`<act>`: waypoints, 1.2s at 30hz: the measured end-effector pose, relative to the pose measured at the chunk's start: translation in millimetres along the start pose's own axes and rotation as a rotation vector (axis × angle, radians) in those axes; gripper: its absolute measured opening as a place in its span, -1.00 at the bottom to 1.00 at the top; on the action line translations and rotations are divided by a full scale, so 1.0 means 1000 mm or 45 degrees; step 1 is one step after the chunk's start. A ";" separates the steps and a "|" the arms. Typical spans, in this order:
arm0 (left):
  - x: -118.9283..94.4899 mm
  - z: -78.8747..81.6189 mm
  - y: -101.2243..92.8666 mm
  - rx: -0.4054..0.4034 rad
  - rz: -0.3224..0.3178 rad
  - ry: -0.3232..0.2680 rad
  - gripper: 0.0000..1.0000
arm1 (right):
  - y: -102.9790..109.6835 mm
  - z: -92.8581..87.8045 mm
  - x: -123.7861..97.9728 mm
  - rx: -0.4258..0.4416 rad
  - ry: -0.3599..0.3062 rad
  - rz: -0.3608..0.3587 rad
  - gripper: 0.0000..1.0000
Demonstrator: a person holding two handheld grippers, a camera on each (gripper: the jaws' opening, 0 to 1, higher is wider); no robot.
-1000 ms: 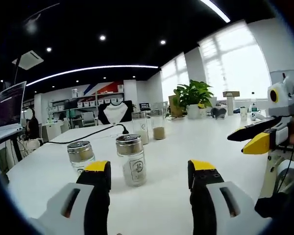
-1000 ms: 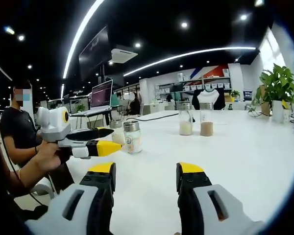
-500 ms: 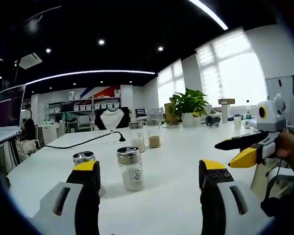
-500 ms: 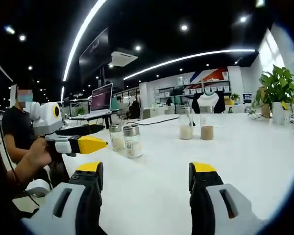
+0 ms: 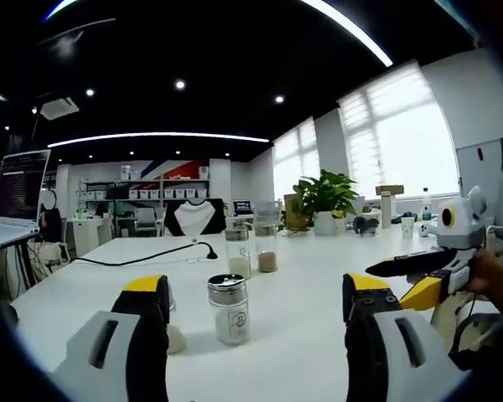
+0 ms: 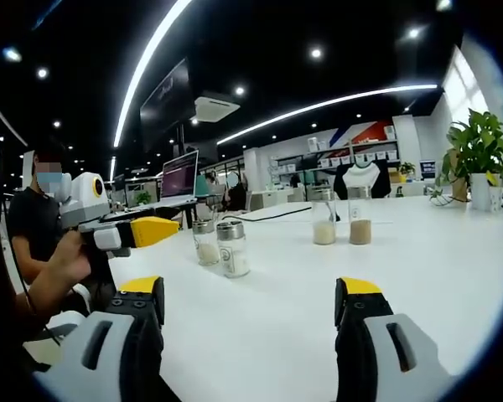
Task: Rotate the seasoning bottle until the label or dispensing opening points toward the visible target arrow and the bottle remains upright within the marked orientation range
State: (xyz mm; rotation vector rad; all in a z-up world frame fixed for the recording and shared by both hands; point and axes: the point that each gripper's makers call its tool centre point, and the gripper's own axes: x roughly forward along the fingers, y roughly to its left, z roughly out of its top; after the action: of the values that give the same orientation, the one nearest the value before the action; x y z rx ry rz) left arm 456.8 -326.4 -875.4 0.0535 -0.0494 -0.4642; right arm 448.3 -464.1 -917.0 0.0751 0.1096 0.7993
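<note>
A seasoning bottle (image 5: 231,310) with a metal cap and white contents stands upright on the white table (image 5: 302,335), ahead of my left gripper (image 5: 256,289) and between its wide-open jaws. A second capped bottle (image 5: 173,333) is partly hidden behind the left finger (image 5: 147,289). In the right gripper view both bottles (image 6: 233,249) (image 6: 204,243) stand side by side, well ahead and left of my open, empty right gripper (image 6: 250,289). The left gripper (image 6: 172,226) reaches in from the left, held by a hand. The right gripper (image 5: 407,280) enters the left gripper view from the right.
Two tall glass jars (image 5: 237,255) (image 5: 267,251) with powder stand farther back. A black cable (image 5: 151,255) crosses the table. A potted plant (image 5: 323,197) sits at the far end, a laptop (image 5: 17,188) at the left. A seated person (image 6: 42,218) is beside the table.
Both grippers' jaws have spread wider. Both cameras have drawn back and lowered, so the bottles look smaller and farther off. The bottles themselves have not visibly moved.
</note>
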 end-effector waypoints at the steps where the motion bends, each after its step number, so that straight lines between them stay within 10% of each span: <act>1: 0.001 -0.004 0.000 -0.002 -0.004 0.024 0.91 | -0.001 0.000 0.000 0.000 -0.002 -0.005 0.67; 21: -0.001 -0.018 -0.006 -0.026 -0.030 0.073 0.96 | -0.022 0.006 -0.002 0.003 -0.006 -0.100 0.58; 36: -0.010 -0.027 0.000 -0.045 -0.030 0.079 0.96 | -0.037 0.021 0.044 -0.058 0.004 -0.033 0.49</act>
State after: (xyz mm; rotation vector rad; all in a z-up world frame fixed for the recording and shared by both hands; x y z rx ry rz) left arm 449.5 -321.3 -902.8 0.0336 0.0207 -0.4864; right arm 507.5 -459.2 -903.0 0.0293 0.0953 0.7755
